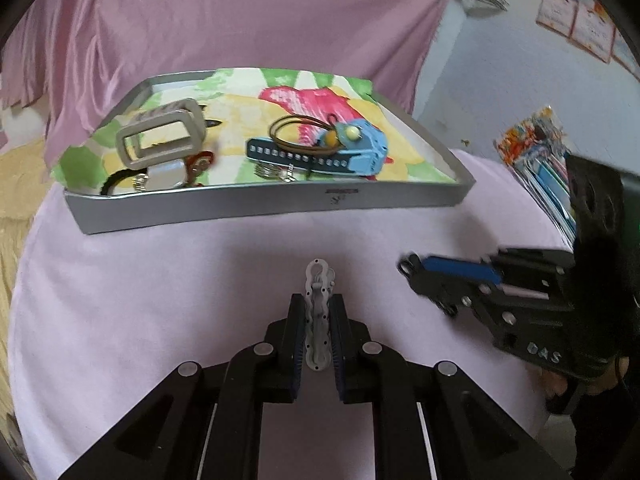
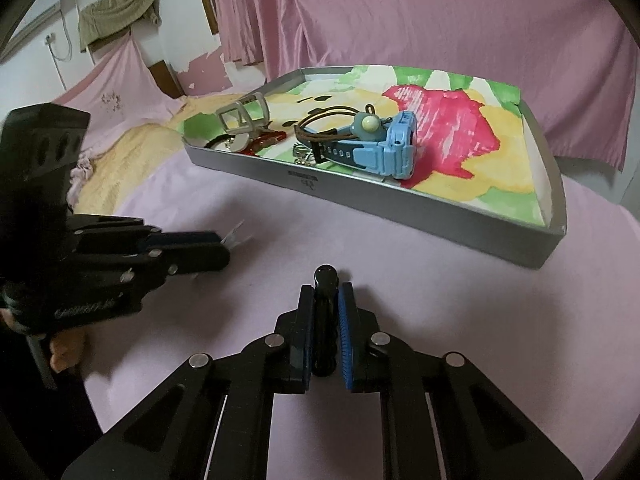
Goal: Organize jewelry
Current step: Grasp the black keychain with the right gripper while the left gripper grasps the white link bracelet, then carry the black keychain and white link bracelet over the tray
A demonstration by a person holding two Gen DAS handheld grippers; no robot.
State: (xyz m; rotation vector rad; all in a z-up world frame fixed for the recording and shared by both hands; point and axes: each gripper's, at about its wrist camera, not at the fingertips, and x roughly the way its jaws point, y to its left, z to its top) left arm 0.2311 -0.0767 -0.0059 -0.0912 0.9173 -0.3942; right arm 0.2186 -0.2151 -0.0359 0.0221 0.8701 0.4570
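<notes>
Currently in my left gripper (image 1: 318,320): one grey hair clip (image 1: 319,312), pinched between the jaws; in my right gripper (image 2: 326,320): one black hair clip (image 2: 325,320), likewise pinched, both held above the pink-covered worktop (image 1: 160,300) short of the tray (image 1: 260,204). Already lying in the tray: a blue watch (image 2: 384,152), a grey buckle-like frame (image 1: 160,140), a brown cord bracelet (image 1: 296,136) and small metal pieces I cannot identify. Judged well advanced, with these two clips left to place.
</notes>
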